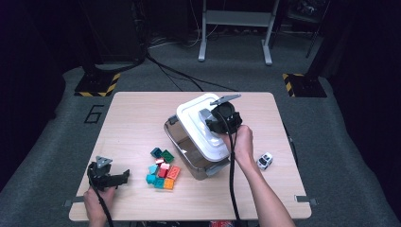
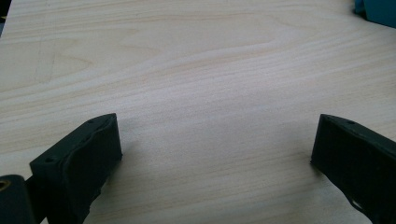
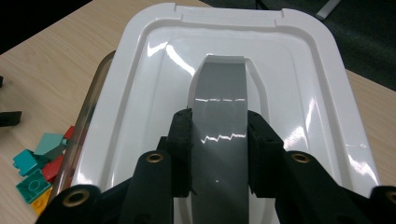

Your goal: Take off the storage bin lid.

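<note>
The white plastic lid with a grey handle [image 3: 219, 135] sits tilted on the clear plastic box [image 1: 187, 151] in the middle of the wooden table [image 1: 137, 123]; my right gripper [image 3: 219, 154] pinches that handle from both sides. I think the lid is light and stiff but shiny and slippery, so the handle is the best place to hold. Just beside the box lies a pile of little toy bricks [image 1: 163, 171] — teal, red, orange; a small white toy car [image 1: 265, 161] sits on the other side. My left gripper [image 2: 215, 149] rests wide open over bare wood — holding nothing. The bricks are near, so I could bump them.
</note>
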### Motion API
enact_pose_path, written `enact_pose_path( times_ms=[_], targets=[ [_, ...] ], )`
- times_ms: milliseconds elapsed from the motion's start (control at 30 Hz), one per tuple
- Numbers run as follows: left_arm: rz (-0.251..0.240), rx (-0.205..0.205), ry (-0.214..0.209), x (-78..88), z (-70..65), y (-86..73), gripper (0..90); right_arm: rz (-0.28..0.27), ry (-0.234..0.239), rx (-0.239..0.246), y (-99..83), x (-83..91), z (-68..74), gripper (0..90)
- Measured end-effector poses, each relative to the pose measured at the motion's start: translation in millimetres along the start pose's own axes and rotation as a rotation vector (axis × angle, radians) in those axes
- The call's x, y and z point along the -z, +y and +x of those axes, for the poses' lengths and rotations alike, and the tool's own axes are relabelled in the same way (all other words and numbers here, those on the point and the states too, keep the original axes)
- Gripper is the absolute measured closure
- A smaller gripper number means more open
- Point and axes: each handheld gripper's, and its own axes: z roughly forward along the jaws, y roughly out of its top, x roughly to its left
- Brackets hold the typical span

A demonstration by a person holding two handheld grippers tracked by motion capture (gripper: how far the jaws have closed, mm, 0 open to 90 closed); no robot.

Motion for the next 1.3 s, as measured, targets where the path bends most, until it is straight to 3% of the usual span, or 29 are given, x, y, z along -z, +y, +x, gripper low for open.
enact_pose_path(
  times_ms=[367, 567, 1300],
  targets=[
    [-0.004, 0.001, 0.003, -0.3, -0.2, -0.1, 1.5, -0.012, -0.025, -0.030, 1.4, 12.5, -15.3, 67.1],
    [0.000, 0.000, 0.000, 0.0, 0.0, 0.0, 1.5, -0.015, -0.055, -0.047, 0.8, 19.7, -30.9, 67.0],
    [-0.004, 0.001, 0.003, -0.3, -0.2, -0.1, 1.5, -0.007, -0.145, -0.104, -5.2, 16.5, -77.2, 67.0]
  ],
)
